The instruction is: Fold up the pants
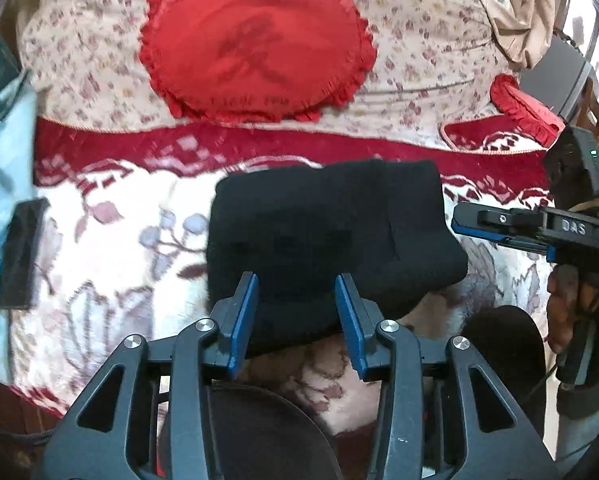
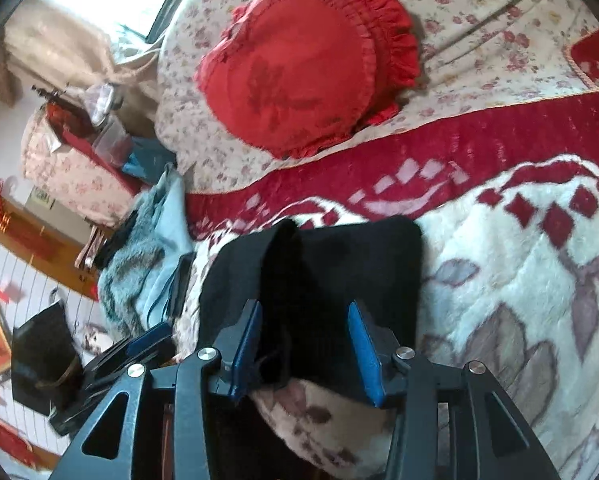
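Where the white plush blanket with red border and grey-mauve leaf pattern (image 1: 111, 248) covers the bed, the black knitted pants (image 1: 331, 224) lie folded into a thick, compact block near the blanket's near edge, just short of its red patterned band. The bundle is roughly rectangular, with a rounded fold along its far side and a softer, bulging right corner; in the right wrist view a flap of the black knitted pants (image 2: 319, 280) stands up slightly at the left of the pile, and a thin dark cord hangs at its near edge.

The left gripper (image 1: 297, 312) is held low over the near edge of the bundle, pointing toward the head of the bed, its blue-padded fingers (image 1: 245, 312) wide apart with nothing between them but the cloth lying beneath. The right gripper (image 2: 305, 344) hovers over the same bundle from the right side, jaws likewise spread wide and gripping nothing. Seen from the left wrist camera, the right gripper (image 1: 465, 220) sits level just beside the bundle's right edge, the person's hand (image 1: 567, 312) around its grip.

A red round frilled cushion (image 1: 255, 52) rests farther up on the cream floral bedspread (image 1: 419, 20), well apart from the pants.
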Available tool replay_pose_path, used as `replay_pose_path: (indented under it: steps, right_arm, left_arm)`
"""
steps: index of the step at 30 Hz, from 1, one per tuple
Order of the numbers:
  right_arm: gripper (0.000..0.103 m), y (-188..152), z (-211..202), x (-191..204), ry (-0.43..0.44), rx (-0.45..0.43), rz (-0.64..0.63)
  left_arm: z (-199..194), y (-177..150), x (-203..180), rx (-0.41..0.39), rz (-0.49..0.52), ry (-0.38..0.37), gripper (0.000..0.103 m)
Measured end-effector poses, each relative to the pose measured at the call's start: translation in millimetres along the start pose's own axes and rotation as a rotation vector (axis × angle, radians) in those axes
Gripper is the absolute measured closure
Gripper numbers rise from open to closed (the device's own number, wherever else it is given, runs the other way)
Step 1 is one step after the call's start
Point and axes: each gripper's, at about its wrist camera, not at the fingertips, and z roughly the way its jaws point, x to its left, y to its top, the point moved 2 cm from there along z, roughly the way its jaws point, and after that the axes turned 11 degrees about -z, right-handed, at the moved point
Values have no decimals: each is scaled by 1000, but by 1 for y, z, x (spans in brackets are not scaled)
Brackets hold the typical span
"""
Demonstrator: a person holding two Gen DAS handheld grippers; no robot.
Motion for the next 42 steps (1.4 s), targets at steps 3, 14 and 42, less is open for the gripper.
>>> replay_pose_path:
  steps: [3, 14, 42]
  right_arm:
    - [60, -5, 13, 7, -68, 65, -77]
    - [60, -7, -12, -10, -108, 19, -14]
    - [100, 27, 1, 0, -249, 7, -119]
  left_arm:
    - [10, -5, -6, 28, 3, -3, 64]
    - [5, -1, -2, 28, -44, -22, 64]
    - [19, 11, -11, 50, -82, -47, 51]
